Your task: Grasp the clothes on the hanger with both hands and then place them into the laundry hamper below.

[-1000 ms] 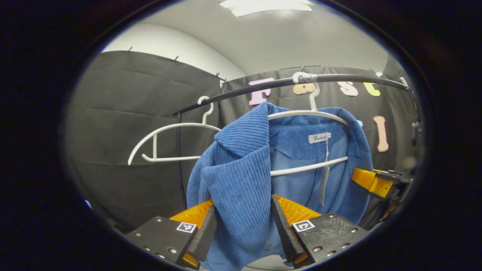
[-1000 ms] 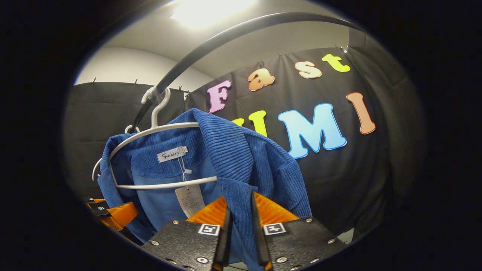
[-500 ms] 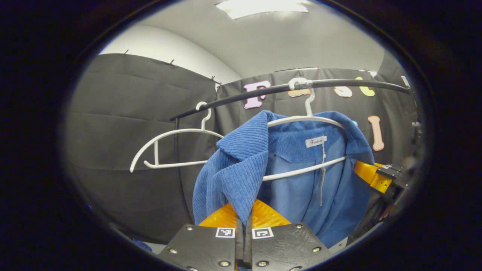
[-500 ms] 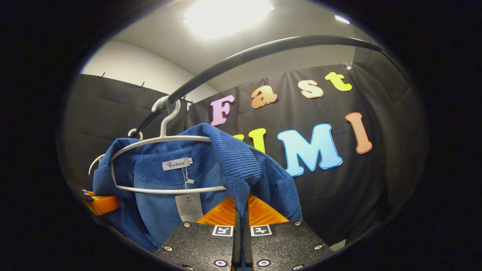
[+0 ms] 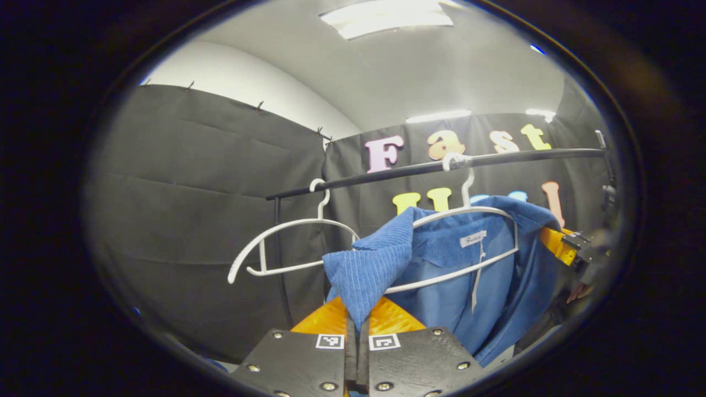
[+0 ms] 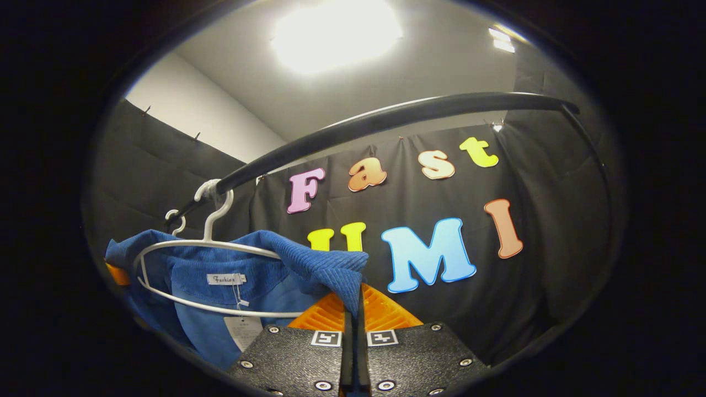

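A blue corduroy jacket point(image 5: 441, 275) hangs on a white hanger point(image 5: 469, 215) hooked over a black rail point(image 5: 419, 170). My left gripper point(image 5: 357, 320) is shut on the jacket's left front edge, which is pulled out toward the camera. In the right gripper view the same jacket point(image 6: 265, 270) sits on its hanger point(image 6: 204, 248), and my right gripper point(image 6: 353, 309) is shut on its other front edge. The right gripper's orange finger point(image 5: 554, 242) shows at the jacket's far side in the left gripper view. The hamper is hidden.
A second white hanger point(image 5: 287, 242) hangs bare on the rail, left of the jacket. The rail's black upright post point(image 5: 278, 253) stands behind it. The rail point(image 6: 386, 118) arches overhead in the right gripper view. A ceiling light point(image 6: 336, 33) glares above.
The left gripper closed on the jacket's edge a second ago, and the right one tightened. Both have since lifted and pulled the front edges outward, spreading the jacket off the hanger's shoulders.
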